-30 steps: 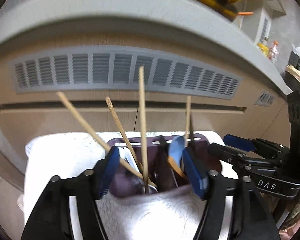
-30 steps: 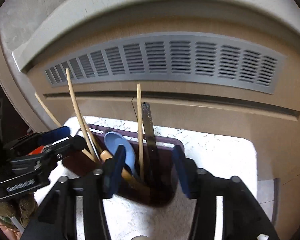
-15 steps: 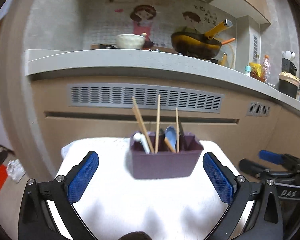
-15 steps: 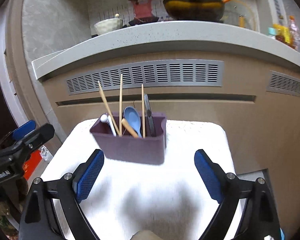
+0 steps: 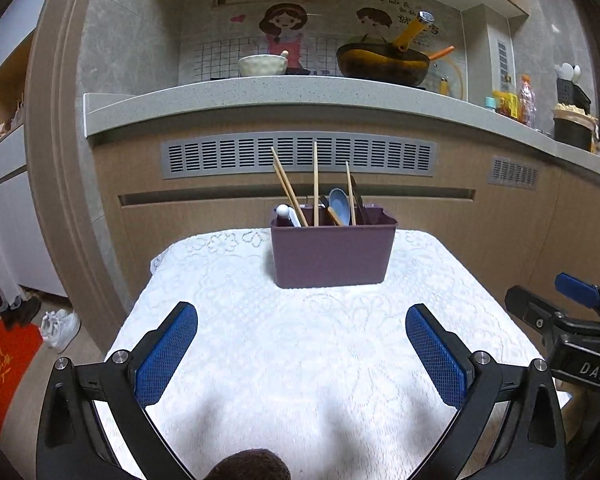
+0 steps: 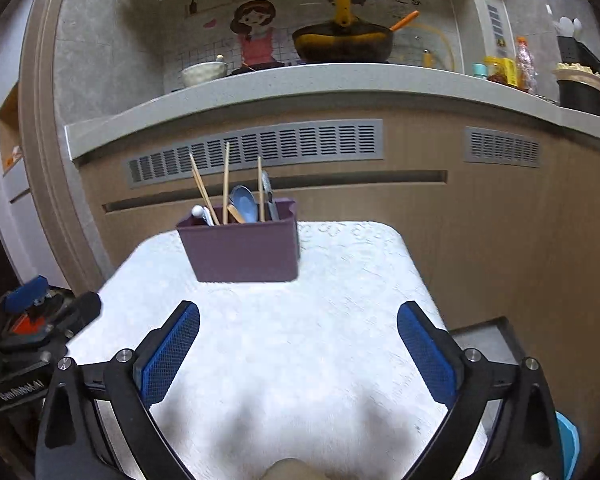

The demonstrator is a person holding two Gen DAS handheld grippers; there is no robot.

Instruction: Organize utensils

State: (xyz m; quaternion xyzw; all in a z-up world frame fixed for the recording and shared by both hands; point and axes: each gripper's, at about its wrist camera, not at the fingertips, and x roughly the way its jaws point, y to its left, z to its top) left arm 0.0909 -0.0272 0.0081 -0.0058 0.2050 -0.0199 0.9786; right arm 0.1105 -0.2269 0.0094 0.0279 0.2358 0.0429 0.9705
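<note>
Landmark: purple utensil holder (image 5: 331, 254).

Kitchen counter (image 5: 300, 98) runs behind and above the holder, grey vent grille (image 5: 298, 155) in the cabinet face right behind it. On the counter, above the holder: dark wok (image 5: 381, 66) with yellow handle, pale bowl (image 5: 262, 65) to its left.

Small table under white lace cloth (image 5: 300, 344); holder stands upright on it at the far edge, near the cabinet.

Left gripper (image 5: 301, 354) in front of the holder, well apart from it, jaws spread wide, blue pads (image 5: 166, 354) empty. Right gripper (image 6: 298, 350) likewise in front of the holder, over the cloth, jaws wide apart, nothing between them. From the left wrist view the right gripper sits off to the holder's right, by the table edge.

Inside the holder, sticking up: wooden chopsticks (image 5: 315, 182), one pair leaning left, others near upright; blue spoon (image 5: 338, 201) with wooden handle toward the middle-right; dark metal utensil (image 6: 268, 196) at the right end; white-tipped utensil (image 5: 284, 213) at the left end.
</note>
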